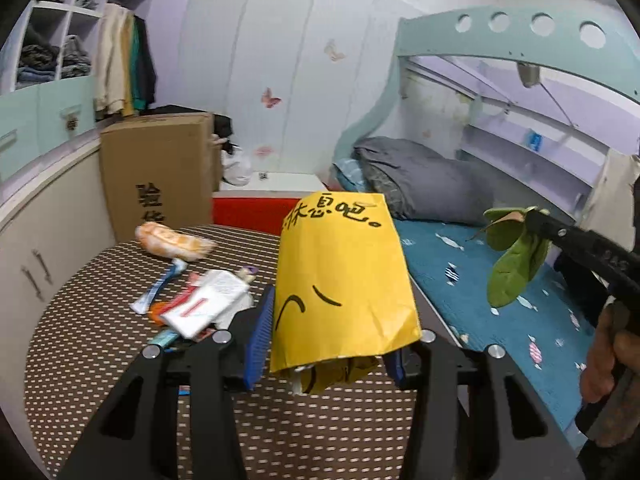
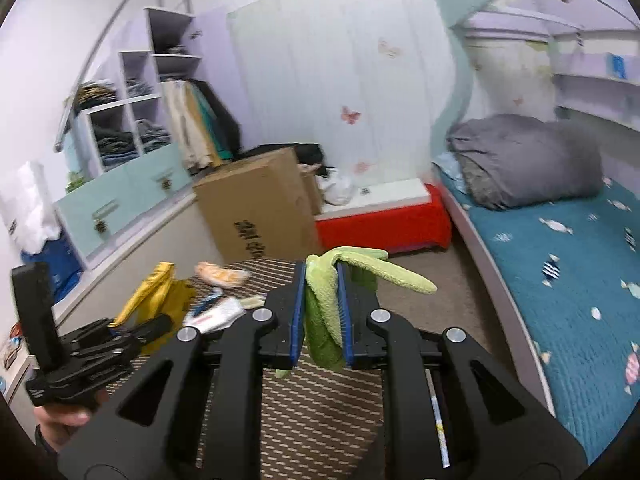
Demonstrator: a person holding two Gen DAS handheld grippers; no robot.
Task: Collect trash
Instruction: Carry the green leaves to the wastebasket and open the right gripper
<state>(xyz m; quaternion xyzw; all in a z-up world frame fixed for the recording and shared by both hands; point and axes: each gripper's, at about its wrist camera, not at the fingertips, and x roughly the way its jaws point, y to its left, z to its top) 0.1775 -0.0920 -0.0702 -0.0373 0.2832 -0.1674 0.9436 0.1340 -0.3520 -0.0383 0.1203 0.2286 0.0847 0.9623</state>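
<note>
My left gripper [image 1: 328, 340] is shut on a yellow paper bag [image 1: 344, 280] with black writing, held upright above the dotted brown table [image 1: 120, 360]; the bag also shows in the right wrist view [image 2: 156, 300]. My right gripper [image 2: 322, 320] is shut on green leaves [image 2: 360, 272], held in the air right of the bag; the leaves also show in the left wrist view [image 1: 516, 256]. On the table lie a pile of wrappers and white paper [image 1: 200, 304], a blue and white tube [image 1: 160, 288] and an orange bread packet [image 1: 172, 240].
A cardboard box [image 1: 156, 168] stands behind the table, a red bench [image 2: 384, 220] beyond it. A bed with a blue cover [image 2: 580, 280] and grey pillow runs along the right. Cabinets and shelves [image 2: 120, 128] line the left wall.
</note>
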